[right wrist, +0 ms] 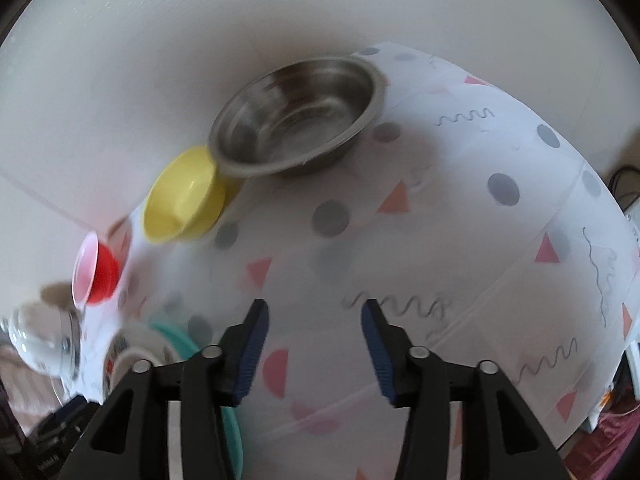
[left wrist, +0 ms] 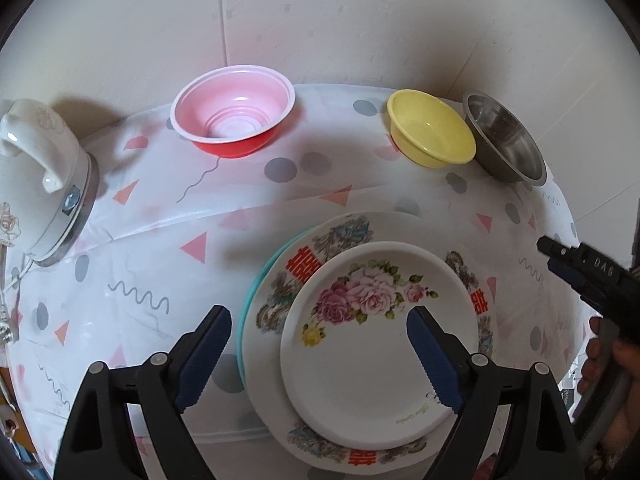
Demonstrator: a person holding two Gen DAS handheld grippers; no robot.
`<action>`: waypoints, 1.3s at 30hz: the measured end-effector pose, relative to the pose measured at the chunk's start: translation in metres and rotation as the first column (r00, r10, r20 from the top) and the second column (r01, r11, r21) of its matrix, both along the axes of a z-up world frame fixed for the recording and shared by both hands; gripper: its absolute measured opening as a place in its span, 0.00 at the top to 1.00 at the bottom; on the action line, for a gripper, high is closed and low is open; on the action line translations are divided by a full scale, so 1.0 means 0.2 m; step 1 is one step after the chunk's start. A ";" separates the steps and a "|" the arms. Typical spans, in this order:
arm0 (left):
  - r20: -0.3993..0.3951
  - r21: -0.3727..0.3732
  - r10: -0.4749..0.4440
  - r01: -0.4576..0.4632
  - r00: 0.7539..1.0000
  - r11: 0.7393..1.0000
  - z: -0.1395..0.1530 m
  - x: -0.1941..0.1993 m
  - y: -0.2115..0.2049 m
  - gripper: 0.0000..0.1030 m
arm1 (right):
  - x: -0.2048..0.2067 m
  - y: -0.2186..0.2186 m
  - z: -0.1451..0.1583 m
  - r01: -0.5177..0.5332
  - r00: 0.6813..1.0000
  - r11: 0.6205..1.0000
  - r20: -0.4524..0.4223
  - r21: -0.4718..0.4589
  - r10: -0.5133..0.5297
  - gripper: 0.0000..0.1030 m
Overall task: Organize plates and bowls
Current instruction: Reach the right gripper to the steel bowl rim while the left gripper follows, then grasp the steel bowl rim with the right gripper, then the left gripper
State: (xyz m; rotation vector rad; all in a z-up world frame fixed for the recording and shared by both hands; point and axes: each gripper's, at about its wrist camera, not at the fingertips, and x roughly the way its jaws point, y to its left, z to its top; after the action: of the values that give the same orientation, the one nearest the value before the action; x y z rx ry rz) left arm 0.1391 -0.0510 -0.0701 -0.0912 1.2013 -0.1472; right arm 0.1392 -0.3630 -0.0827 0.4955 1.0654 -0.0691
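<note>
On a patterned tablecloth (left wrist: 248, 216), a small rose-printed white plate (left wrist: 360, 364) tops a larger decorated plate (left wrist: 344, 236) and a teal plate (left wrist: 256, 280). The left gripper (left wrist: 320, 356) spreads wide above the stack, gripping nothing. Three bowls sit empty: red plastic (left wrist: 234, 114), yellow (left wrist: 430, 128), stainless steel (right wrist: 296, 116). The right gripper (right wrist: 314, 344) hangs half-open over bare cloth.

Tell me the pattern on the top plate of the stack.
White with pink roses, clearest in the left wrist view.
</note>
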 end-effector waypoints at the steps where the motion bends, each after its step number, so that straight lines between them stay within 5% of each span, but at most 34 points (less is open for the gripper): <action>1: -0.003 0.000 0.000 0.000 1.000 1.000 0.00 0.01 -0.01 0.12 | 0.02 -0.03 0.00 0.013 1.000 1.000 0.006 0.006 -0.013 0.46; 11: -0.001 0.016 0.018 -0.018 1.000 1.000 0.03 0.09 -0.06 0.11 | 0.28 -0.24 0.08 0.114 0.990 0.992 0.076 0.054 -0.118 0.44; 23: -0.001 0.051 0.058 -0.058 0.998 0.997 0.05 0.14 -0.06 0.11 | 0.61 -0.35 -0.12 0.169 0.985 0.972 -0.013 0.166 -0.170 0.44; 27: -0.012 0.052 0.063 -0.062 0.998 0.997 0.04 0.16 -0.08 0.11 | 0.65 -0.38 -0.20 0.166 0.986 0.967 -0.037 0.194 -0.162 0.66; 39: -0.014 0.037 -0.004 0.004 1.000 0.999 0.06 0.26 -0.28 0.11 | 0.58 -0.44 -0.22 0.114 0.993 0.968 0.009 0.225 -0.119 0.82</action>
State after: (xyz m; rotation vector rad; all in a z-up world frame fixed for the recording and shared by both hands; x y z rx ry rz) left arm 0.1909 -0.1075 -0.0573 -0.0572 1.2178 -0.1275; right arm 0.2545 -0.4518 -0.1261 0.7615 1.0268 -0.0466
